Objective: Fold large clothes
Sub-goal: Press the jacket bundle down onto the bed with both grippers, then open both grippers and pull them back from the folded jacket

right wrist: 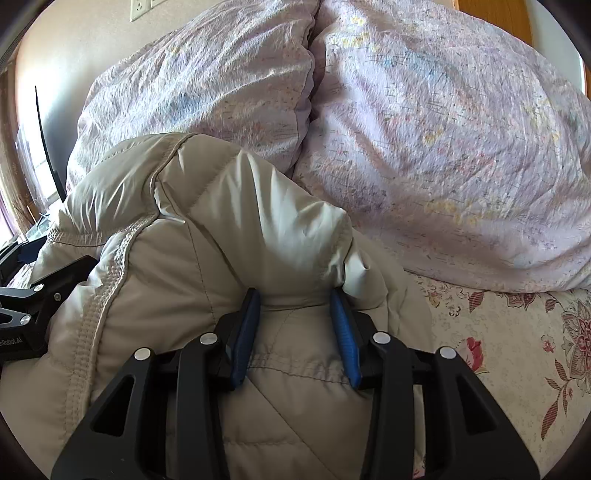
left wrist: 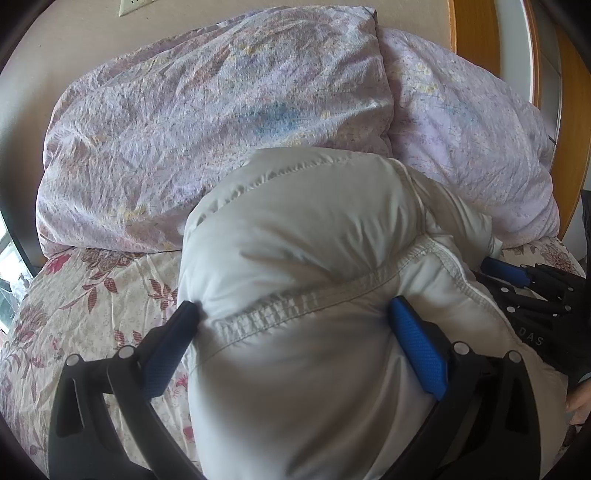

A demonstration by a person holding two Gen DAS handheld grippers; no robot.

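A puffy cream down jacket [left wrist: 295, 236] lies bunched on the bed, and it also fills the near part of the right wrist view [right wrist: 207, 206]. My left gripper [left wrist: 293, 308] has its blue pads pressed into both sides of a thick fold of the jacket near a stitched seam. My right gripper [right wrist: 295, 295] pinches another padded fold between its blue pads. The right gripper also shows at the right edge of the left wrist view [left wrist: 513, 273]. The left gripper's body shows at the left edge of the right wrist view.
Two large lilac floral pillows [left wrist: 207, 110] [right wrist: 443, 147] lie just beyond the jacket against the wall. The floral bedsheet [left wrist: 74, 310] [right wrist: 517, 332] shows on both sides. A wooden headboard [left wrist: 476, 29] stands at the far right.
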